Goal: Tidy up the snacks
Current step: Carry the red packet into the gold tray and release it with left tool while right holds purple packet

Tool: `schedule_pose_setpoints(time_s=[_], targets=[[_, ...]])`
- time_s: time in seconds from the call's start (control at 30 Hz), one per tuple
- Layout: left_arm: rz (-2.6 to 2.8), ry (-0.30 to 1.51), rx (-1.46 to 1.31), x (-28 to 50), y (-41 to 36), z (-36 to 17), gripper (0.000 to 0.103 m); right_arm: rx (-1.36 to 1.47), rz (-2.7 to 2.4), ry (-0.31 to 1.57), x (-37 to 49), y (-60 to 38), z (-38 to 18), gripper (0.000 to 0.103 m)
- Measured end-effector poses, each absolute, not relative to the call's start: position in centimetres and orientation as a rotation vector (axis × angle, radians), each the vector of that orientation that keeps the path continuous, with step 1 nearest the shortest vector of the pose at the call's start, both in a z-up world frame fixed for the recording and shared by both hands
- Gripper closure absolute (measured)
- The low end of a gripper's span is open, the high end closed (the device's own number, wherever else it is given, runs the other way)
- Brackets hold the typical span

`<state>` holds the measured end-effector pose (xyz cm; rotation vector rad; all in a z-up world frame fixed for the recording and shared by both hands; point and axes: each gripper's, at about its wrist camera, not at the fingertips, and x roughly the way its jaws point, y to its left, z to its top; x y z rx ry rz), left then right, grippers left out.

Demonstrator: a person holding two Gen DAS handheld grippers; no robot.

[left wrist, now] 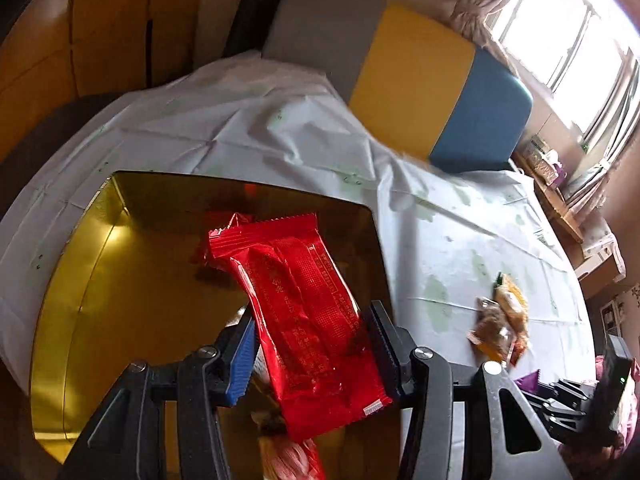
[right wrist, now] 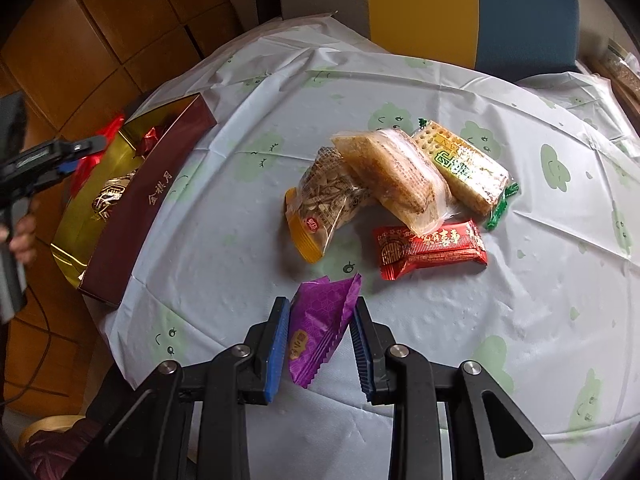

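My left gripper (left wrist: 312,312) is shut on a red snack packet (left wrist: 296,280), which hangs tilted over the open gold-lined box (left wrist: 120,280). Another red wrapper (left wrist: 218,232) and a pale snack (left wrist: 288,452) lie inside the box. In the right wrist view the same box shows its maroon side wall (right wrist: 136,208) at the left edge of the table, with the left gripper (right wrist: 80,148) above it. My right gripper (right wrist: 322,304) is shut on a purple packet (right wrist: 316,328) just above the tablecloth.
On the white cloud-print tablecloth (right wrist: 480,320) lies a loose pile: a seed packet (right wrist: 328,196), a wrapped cake (right wrist: 396,176), a green-labelled cracker pack (right wrist: 464,164) and a red bar (right wrist: 432,248). A grey, yellow and blue chair back (left wrist: 420,80) stands behind the table.
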<state>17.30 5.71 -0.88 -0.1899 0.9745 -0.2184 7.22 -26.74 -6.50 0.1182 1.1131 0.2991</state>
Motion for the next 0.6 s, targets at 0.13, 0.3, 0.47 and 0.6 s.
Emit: schedule_pose_setpoints(time_s=[0.13,0.3,0.47,0.6], targets=[[-0.206,1.009,-0.197,19.5,5.9,-2.0,0.050,0.115,0.300,1.112,7.2,-26.7,-6.6,0.072],[-0.175,1.045,-0.180,21.4,5.6,-3.4,0.050,0.113,0.301,1.112,7.2,-26.7,-6.6,0.072],[-0.123,1.015,-0.220,19.9,7.0,-3.0,0.050,0.102,0.302,1.110,7.2,-26.7,-6.6,0.072],[-0.060,0.963,-0.150,16.9,7.2,-2.0,0.050,0.094,0.301,1.108,7.2,-26.7,-6.6,0.072]])
